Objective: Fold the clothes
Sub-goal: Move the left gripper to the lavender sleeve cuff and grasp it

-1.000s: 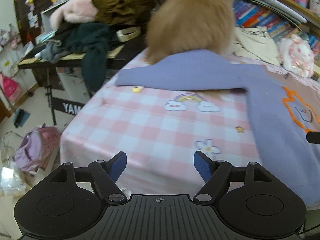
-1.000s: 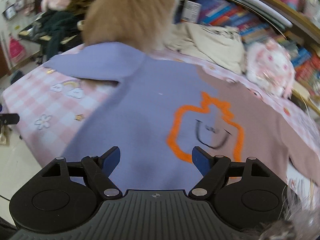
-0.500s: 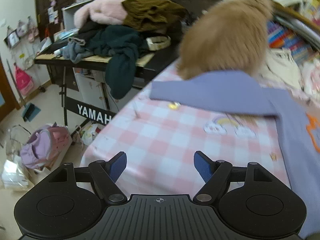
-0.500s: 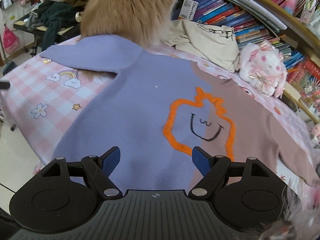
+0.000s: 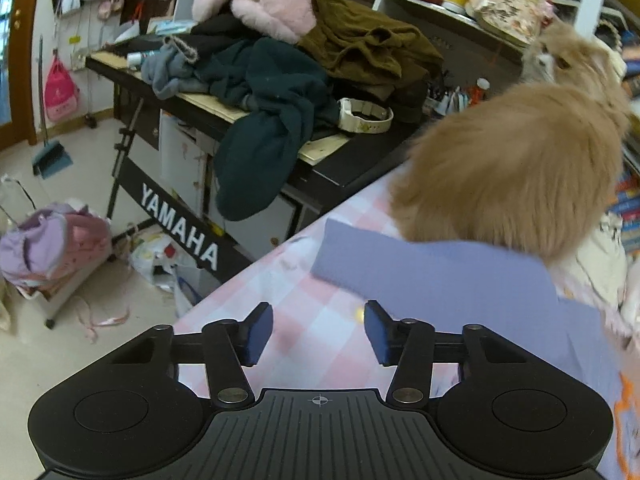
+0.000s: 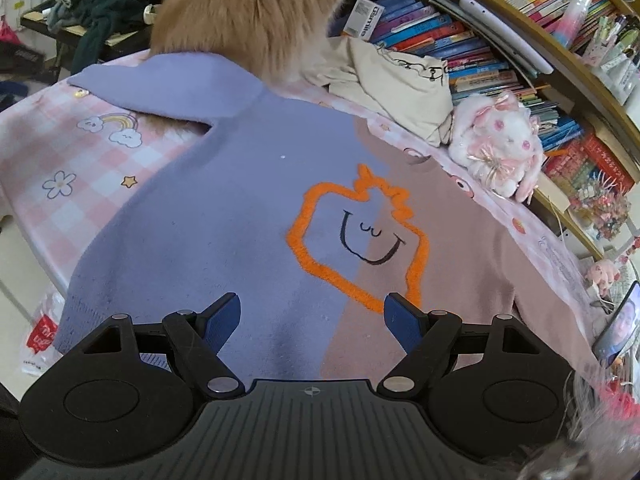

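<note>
A sweater (image 6: 256,208), half lilac and half dusty pink with an orange-outlined smiling face, lies spread flat on a pink checked sheet (image 6: 52,152). Its lilac sleeve (image 5: 432,276) stretches left. A fluffy ginger cat (image 5: 516,168) sits at the sleeve's far edge; it also shows in the right wrist view (image 6: 248,12). My left gripper (image 5: 318,334) is open and empty, just short of the sleeve's cuff. My right gripper (image 6: 312,324) is open and empty above the sweater's hem.
A black keyboard stand (image 5: 180,228) piled with clothes (image 5: 280,80) stands left of the bed. Bags (image 5: 52,244) lie on the floor. Behind the sweater are a cream garment (image 6: 396,80), a plush rabbit (image 6: 500,140) and bookshelves (image 6: 500,40). A phone (image 6: 618,328) lies at right.
My left gripper has swung left and forward towards the lilac sleeve's cuff and the bed's left edge. My right gripper has stayed over the hem. Both stay open.
</note>
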The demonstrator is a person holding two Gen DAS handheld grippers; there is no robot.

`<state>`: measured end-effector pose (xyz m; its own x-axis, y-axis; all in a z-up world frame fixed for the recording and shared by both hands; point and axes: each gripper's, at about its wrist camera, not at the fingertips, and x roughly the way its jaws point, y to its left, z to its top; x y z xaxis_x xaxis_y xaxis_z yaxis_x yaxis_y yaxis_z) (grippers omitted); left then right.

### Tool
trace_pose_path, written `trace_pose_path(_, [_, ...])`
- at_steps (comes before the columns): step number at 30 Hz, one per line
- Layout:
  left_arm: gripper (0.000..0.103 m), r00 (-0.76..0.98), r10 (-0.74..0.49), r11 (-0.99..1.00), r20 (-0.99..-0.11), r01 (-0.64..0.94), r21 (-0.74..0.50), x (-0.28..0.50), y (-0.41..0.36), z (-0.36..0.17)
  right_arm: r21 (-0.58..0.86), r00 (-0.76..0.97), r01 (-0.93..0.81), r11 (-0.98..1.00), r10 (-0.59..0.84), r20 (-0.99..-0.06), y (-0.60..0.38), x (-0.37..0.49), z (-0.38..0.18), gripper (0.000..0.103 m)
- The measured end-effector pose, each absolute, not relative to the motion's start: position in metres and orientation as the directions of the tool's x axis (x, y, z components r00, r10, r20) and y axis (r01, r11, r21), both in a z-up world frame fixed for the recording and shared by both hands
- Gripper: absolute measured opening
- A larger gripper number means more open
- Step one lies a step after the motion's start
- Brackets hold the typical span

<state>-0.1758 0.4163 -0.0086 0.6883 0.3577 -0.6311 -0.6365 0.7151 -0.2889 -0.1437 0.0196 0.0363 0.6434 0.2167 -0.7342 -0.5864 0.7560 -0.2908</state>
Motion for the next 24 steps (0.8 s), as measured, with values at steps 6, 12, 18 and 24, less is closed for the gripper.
trace_pose_path(6, [0.039,0.689,0.333,0.702,-0.643,-0.637,-0.319,-0.146,0.429,-0.021,-0.301,0.642,-0.588,0.751,0.207,-0.738,0.025,-0.141,0.035,0.077])
trace_pose_path(12, [0.034,0.707,0.312,0.672,-0.634,-0.636,-0.379,-0.132,0.439,-0.025,-0.293,0.632,-0.572,0.766,0.184,-0.752,0.027,-0.134,0.032,0.077])
trace_pose_path(18, [0.034,0.718,0.330,0.555,-0.613,-0.673,-0.489,-0.129,0.448,-0.029,-0.295,0.608,-0.612,0.733,0.198,-0.769,0.042,-0.131,0.029,0.077])
trace_pose_path(24, [0.007,0.678,0.376,0.461,-0.631,-0.728,-0.507,-0.131,0.450,-0.032,-0.299,0.616,-0.616,0.729,0.209,-0.759,0.046,-0.126,0.032,0.077])
